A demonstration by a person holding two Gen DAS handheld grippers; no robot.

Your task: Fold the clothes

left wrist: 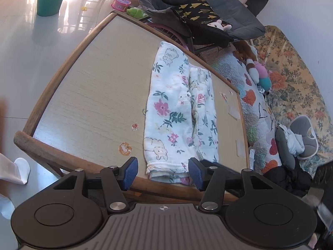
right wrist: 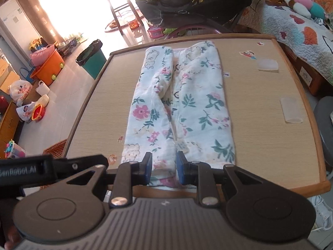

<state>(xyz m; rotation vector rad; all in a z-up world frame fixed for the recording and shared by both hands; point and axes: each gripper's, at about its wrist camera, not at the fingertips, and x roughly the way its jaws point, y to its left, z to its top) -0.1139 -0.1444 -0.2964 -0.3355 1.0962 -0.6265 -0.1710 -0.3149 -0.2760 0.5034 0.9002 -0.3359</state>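
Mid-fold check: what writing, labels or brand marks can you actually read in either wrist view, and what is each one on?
"SenRobot.AI", the best reading of soft letters: on the black bar of the left tool, at the left edge of the right wrist view.
White appliance by the window: marks too small to read.
White bags on the floor: red print, blurred.
Cartoon stickers on the table: pictures, no legible words.

A home; plush toys (left wrist: 259,70) on a quilted bed (left wrist: 258,112); toy bins (right wrist: 49,66).

"GenRobot.AI", mirrored, on left gripper (right wrist: 164,174)
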